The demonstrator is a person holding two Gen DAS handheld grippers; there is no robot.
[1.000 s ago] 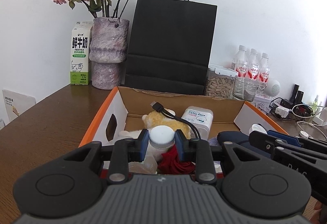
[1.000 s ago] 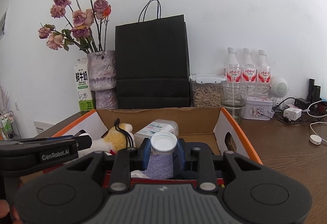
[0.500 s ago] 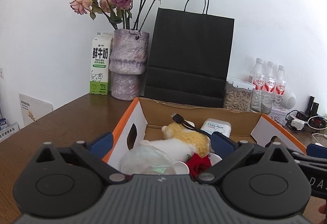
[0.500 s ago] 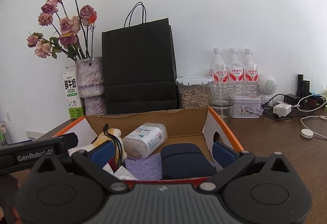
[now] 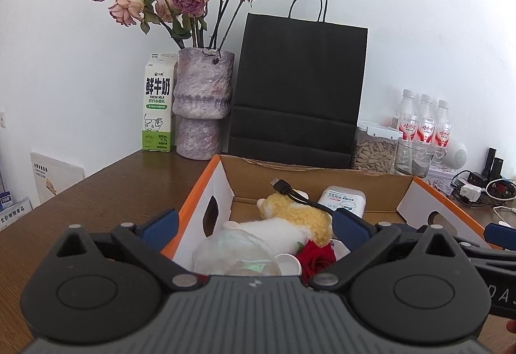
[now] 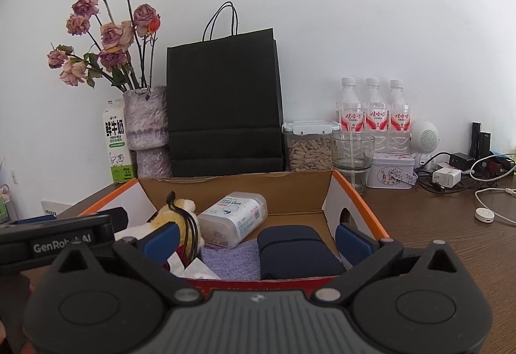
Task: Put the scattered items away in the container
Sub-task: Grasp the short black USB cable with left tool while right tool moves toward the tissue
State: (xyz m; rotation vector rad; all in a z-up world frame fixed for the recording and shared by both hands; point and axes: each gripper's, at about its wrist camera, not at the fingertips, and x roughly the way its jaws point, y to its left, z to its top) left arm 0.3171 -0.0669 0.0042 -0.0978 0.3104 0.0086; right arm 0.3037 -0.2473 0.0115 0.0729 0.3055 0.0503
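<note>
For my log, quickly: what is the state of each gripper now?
Left gripper: open, holding nothing.
Right gripper: open, holding nothing.

Orange-edged cardboard box (image 6: pixel 325 189) holds yellow-white plush (image 5: pixel 296 221) and red rose (image 5: pixel 314 258).

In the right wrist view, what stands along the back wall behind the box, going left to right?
Milk carton → vase of dried roses → black paper bag → clear container of seeds → empty glass → three water bottles → round white speaker.
</note>
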